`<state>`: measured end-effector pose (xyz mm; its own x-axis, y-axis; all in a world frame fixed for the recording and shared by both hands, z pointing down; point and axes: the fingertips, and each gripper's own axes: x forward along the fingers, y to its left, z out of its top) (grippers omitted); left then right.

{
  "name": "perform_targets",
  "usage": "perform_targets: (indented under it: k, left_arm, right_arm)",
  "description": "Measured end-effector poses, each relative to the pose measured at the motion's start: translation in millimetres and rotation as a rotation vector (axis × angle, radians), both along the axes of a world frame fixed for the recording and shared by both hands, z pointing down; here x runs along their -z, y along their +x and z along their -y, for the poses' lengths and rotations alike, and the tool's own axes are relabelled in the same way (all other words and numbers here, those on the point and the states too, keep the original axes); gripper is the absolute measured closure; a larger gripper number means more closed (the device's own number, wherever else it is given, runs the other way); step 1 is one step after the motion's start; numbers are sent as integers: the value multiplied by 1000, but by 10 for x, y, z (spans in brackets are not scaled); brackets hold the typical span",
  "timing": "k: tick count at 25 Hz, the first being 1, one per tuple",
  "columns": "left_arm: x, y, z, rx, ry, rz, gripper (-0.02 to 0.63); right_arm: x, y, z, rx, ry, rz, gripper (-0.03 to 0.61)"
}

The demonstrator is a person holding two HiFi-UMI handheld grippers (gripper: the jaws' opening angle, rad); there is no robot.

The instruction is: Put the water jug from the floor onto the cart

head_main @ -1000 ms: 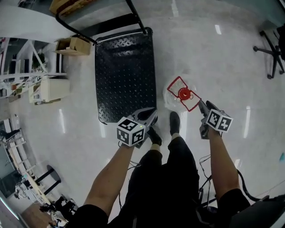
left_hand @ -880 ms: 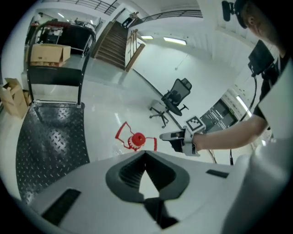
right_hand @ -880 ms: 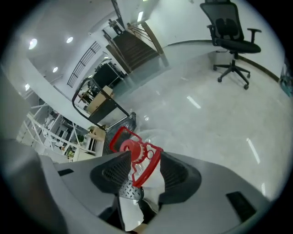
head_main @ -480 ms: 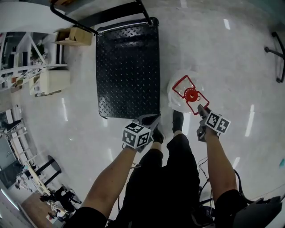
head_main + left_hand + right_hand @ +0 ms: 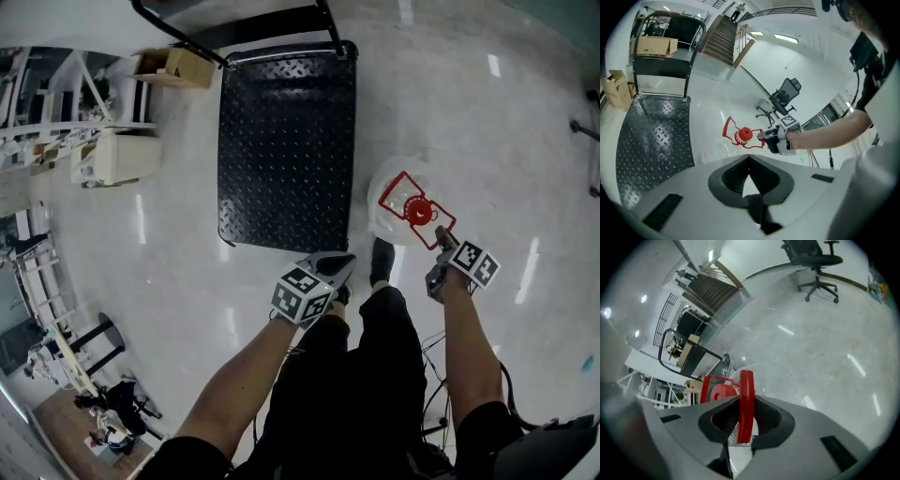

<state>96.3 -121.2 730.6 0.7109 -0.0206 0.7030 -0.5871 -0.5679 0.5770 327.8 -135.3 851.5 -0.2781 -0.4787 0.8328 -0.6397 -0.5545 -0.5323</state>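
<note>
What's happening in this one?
A person stands on the floor next to a cart, with a gripper in each hand. The right gripper is closing its jaws on the red handle of the water jug, and the handle sits between them. The jug stands on the floor beside the cart, not yet lifted. The left gripper is shut and empty near the cart's edge.
</note>
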Motion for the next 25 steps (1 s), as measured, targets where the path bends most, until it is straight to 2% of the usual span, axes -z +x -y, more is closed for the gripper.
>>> perform_targets:
  k: [2,5,9,13,19,25]
  left_arm:
    - [102,-57,87,46,9,-10,612]
    - [283,-207,219,109,45,-14,612]
    - [597,-440,380,179,108,-23,612]
    - [932,-722,450,257,168,-20,612]
    - [1445,-1349,454,448,238,-58,612]
    - [1953,-1871,302,546,329,-74,612]
  right_arm:
    - [52,7,62,31,-9,-36,499]
    - [142,-77,117,71,-12,-39,499]
    - [455,-299,318,188,45,-27,497]
    - [930,-529,562,292,98,-22,497]
    - [1733,-980,977,416,209,-32,495]
    - [2431,-1630,1254,505,304,6,495]
